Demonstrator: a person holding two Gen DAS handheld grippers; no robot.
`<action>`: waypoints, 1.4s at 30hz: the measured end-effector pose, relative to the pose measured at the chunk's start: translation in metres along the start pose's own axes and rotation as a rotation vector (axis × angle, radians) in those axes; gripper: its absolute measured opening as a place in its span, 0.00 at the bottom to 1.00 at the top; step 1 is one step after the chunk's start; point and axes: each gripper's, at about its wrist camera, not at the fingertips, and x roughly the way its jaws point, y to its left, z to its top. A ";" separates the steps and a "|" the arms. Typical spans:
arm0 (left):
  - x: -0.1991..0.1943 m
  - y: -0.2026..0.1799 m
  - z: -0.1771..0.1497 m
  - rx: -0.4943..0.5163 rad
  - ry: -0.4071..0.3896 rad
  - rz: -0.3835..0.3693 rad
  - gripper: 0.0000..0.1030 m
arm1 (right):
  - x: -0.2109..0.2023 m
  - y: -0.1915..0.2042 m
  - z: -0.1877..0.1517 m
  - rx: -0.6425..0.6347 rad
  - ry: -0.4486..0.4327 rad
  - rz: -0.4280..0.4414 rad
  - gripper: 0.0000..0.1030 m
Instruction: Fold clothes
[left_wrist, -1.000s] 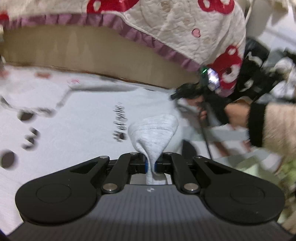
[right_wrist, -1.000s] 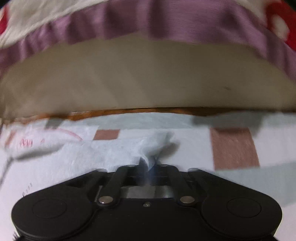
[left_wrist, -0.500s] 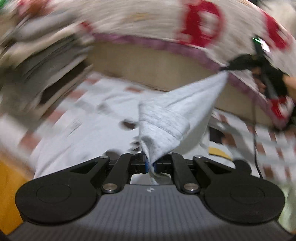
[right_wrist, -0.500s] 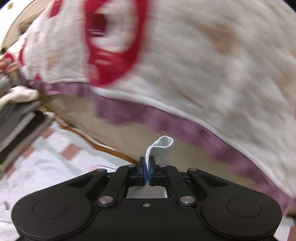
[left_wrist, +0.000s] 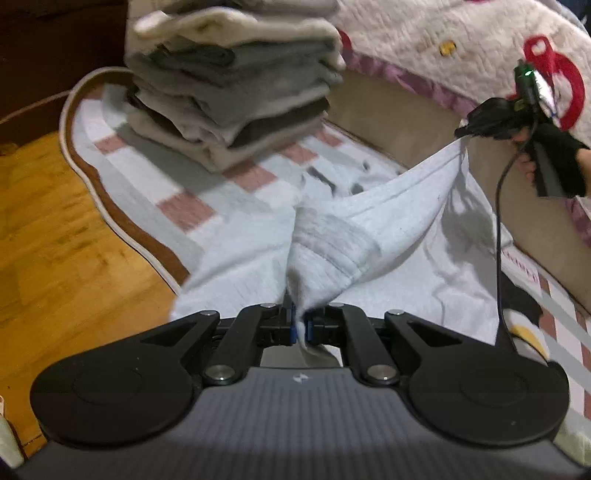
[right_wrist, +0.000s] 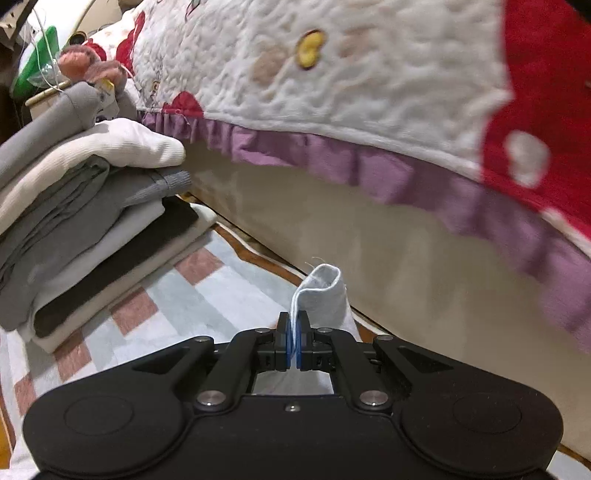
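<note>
Two claws clamped on pale garment (left_wrist: 399, 229), left claw (left_wrist: 301, 328) low, right claw (right_wrist: 294, 345) raised

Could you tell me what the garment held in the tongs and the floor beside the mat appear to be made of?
The light grey garment looks like soft knit cotton jersey, matte: it drapes in loose folds between the left tongs and right tongs, and its banded hem looks ribbed. The floor seems to be wood or wood-look laminate, with orange-brown grain streaks and a slight sheen; which one is unclear.
</note>
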 end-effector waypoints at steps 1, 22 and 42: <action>0.001 0.003 -0.001 -0.002 -0.008 0.020 0.04 | 0.006 0.004 0.005 -0.001 -0.002 0.002 0.03; 0.064 0.077 -0.004 -0.288 0.195 0.330 0.22 | 0.087 0.080 0.020 0.068 0.049 0.220 0.58; 0.044 0.078 0.007 -0.475 0.157 0.121 0.42 | -0.109 0.006 -0.281 0.409 0.353 0.481 0.59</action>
